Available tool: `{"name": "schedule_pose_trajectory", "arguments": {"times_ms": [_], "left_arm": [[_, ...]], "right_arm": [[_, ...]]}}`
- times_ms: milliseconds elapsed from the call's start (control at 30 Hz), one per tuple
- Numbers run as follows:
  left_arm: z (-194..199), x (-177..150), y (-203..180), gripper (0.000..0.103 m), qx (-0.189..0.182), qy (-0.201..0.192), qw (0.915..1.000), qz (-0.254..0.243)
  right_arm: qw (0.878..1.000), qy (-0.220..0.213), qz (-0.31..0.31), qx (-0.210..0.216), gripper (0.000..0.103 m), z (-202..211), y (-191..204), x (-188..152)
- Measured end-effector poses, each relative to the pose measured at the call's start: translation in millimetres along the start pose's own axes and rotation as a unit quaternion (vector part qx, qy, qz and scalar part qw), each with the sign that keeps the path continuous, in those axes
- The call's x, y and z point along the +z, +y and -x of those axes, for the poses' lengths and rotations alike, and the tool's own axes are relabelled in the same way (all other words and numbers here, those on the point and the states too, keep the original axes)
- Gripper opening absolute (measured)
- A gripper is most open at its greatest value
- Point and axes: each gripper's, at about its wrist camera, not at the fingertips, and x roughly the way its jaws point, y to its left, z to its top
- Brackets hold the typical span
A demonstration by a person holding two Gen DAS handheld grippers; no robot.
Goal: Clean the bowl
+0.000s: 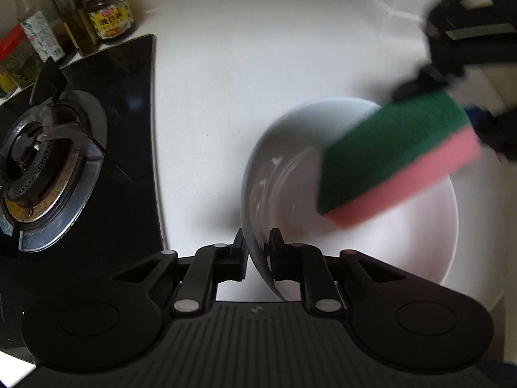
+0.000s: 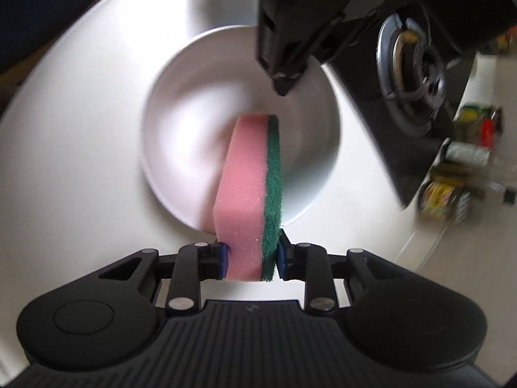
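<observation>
The fingers of the left gripper (image 1: 258, 255) straddle the near rim of a white bowl (image 1: 404, 242), one outside and one inside, clasping it. The bowl sits on a white bench (image 1: 200, 113) beside a gas stove (image 1: 48, 161). The right gripper (image 2: 252, 255) squeezes a pink-and-green sponge (image 2: 248, 187) reaching into the bowl.

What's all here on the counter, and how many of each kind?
Bowls: 1, a white bowl
Sponges: 1, a pink and green sponge
Stove burners: 1, a gas burner
Handheld grippers: 2, left gripper and right gripper
Jars and bottles: at least 3 by the stove; more are blurred
Total: at least 8
</observation>
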Motion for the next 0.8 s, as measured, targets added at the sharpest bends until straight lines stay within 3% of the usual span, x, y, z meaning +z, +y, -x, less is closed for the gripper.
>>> {"name": "schedule_pose_trajectory", "arguments": {"times_ms": [133, 200, 300, 400, 467, 533, 600, 667, 733, 800], "left_arm": [[-6.5, 15.5, -7.4, 0.022, -0.001, -0.017, 0.9998, 0.004], [-9.7, 22.9, -13.1, 0.027, -0.005, -0.021, 0.9997, -0.008], [-14.1, 32.2, -20.1, 0.037, -0.016, -0.024, 0.9993, -0.023], [-18.5, 42.4, -22.3, 0.040, -0.032, -0.021, 0.9987, -0.034], [-20.6, 47.6, -15.8, 0.033, -0.050, -0.013, 0.9983, -0.028], [-20.6, 50.1, -9.9, 0.023, -0.062, -0.003, 0.9979, -0.019], [-14.4, 41.3, -4.0, 0.018, -0.050, 0.006, 0.9987, -0.009], [-9.7, 30.5, -0.6, 0.012, -0.035, 0.016, 0.9993, 0.002], [-7.0, 20.0, 2.5, 0.011, -0.026, 0.026, 0.9992, 0.018], [-4.2, 8.4, 4.8, 0.011, -0.029, 0.034, 0.9985, 0.033]], "right_arm": [[0.996, -0.007, -0.060, 0.070, 0.024, 26.1, 10.4, -0.2], [0.983, -0.041, -0.135, 0.122, 0.024, 41.4, 9.8, -4.2], [0.940, -0.106, -0.270, 0.182, 0.024, 54.6, 1.9, -17.2], [0.875, -0.178, -0.395, 0.217, 0.024, 57.1, -3.6, -45.3], [0.861, -0.191, -0.418, 0.217, 0.024, 57.8, -2.1, -61.0], [0.879, -0.178, -0.400, 0.190, 0.024, 61.9, -0.5, -70.3], [0.927, -0.126, -0.336, 0.108, 0.024, 65.3, 0.4, -68.6], [0.961, -0.100, -0.255, 0.047, 0.024, 63.5, 2.1, -59.7], [0.983, -0.073, -0.170, -0.015, 0.024, 61.7, 3.8, -50.8], [0.994, -0.060, -0.073, -0.064, 0.024, 55.0, 6.7, -39.0]]}}
